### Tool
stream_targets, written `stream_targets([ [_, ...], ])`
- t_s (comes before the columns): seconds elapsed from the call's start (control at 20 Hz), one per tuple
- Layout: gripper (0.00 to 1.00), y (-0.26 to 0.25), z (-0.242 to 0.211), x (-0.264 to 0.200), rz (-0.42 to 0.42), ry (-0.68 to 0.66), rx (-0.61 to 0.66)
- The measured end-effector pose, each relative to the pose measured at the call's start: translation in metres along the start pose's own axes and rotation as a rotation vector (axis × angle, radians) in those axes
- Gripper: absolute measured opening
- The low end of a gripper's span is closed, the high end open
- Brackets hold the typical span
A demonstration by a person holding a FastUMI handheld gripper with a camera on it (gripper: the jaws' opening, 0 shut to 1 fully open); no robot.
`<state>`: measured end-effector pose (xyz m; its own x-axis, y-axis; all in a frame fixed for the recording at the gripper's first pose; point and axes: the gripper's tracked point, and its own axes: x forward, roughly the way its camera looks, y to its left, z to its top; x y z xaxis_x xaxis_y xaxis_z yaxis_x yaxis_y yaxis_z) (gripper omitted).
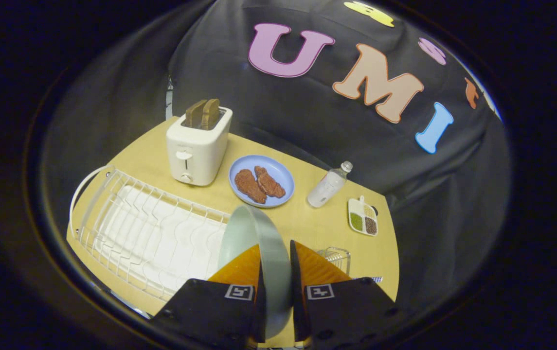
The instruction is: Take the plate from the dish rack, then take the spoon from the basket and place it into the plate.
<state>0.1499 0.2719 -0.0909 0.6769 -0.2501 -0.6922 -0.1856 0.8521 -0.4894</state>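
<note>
Gripper fingers pinch the grey-green plate edge-on — apparently lifted clear of the dish rack.

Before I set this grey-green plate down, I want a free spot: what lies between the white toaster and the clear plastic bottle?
The gripper view shows a blue plate with two brown meat pieces between the toaster and bottle.

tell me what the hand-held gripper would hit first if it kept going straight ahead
Likely the round blue plate with two brown meat pieces, beyond the grey-green plate held edge-on by the hand-held gripper; depth is unclear.
</note>
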Motion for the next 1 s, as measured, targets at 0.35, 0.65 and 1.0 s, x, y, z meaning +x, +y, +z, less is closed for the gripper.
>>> stream_targets([
  [0.35,0.25,-0.019,0.006,-0.028,0.097,-0.070,0.027],
  [0.65,0.25,-0.060,-0.010,-0.072,0.240,-0.159,0.144],
  [1.0,0.25,-0.126,-0.090,-0.100,0.341,-0.230,0.247],
])
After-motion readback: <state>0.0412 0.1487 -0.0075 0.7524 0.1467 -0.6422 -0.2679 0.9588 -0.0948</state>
